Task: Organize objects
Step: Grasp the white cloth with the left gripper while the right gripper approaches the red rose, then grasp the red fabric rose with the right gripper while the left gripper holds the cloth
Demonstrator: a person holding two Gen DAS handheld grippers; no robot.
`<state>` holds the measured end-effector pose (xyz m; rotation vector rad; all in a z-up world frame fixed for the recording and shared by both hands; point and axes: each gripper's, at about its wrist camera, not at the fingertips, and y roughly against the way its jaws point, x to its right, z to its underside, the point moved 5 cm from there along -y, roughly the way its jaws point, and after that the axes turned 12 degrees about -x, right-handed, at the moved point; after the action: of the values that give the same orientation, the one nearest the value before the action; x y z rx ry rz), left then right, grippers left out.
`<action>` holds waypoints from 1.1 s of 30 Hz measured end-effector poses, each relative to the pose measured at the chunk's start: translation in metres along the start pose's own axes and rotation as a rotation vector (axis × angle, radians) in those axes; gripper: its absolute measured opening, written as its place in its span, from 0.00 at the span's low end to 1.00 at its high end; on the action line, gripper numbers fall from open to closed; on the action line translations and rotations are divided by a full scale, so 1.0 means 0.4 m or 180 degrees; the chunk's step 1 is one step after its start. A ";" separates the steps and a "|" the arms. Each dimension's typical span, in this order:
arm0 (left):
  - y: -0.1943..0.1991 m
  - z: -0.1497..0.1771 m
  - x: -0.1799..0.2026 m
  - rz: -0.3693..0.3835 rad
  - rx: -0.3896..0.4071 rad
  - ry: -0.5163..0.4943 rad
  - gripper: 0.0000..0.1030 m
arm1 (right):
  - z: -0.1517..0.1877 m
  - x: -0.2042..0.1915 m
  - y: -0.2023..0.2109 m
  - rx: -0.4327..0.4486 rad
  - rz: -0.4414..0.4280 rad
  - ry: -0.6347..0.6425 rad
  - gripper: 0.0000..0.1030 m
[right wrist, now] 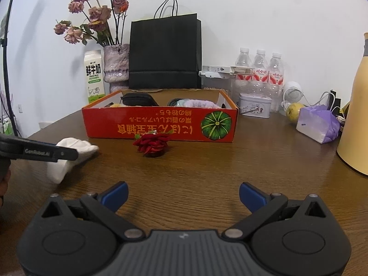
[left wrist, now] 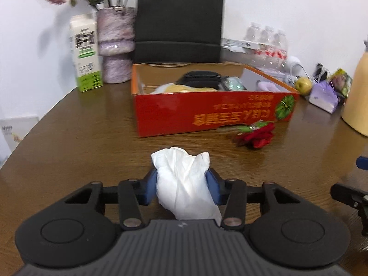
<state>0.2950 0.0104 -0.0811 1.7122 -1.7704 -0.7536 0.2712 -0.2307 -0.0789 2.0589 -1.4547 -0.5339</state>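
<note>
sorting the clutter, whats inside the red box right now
Inside the red box: a black pouch, a pale purple knitted item and something yellowish. The front wall hides whatever lies lower down.

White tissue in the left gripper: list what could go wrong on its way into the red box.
1. The left gripper pinches only the soft white tissue at its middle; loose ends could slip free.
2. The red box wall stands between; a low carry may snag.
3. The red flower lies nearby and could be swept.
</note>
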 end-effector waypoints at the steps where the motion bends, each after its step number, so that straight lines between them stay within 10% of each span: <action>1: -0.007 -0.001 0.011 0.0000 -0.0015 -0.0042 0.44 | 0.000 0.000 -0.002 -0.0012 0.0007 0.0007 1.00; 33: 0.082 -0.022 -0.116 -0.0072 0.0549 0.0408 0.43 | -0.140 -0.072 -0.211 -0.0262 -0.0081 -0.0028 0.95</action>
<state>0.2804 0.0575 -0.0518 1.8515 -1.7733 -0.5001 0.3565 -0.1702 -0.0900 2.0157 -1.3899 -0.6038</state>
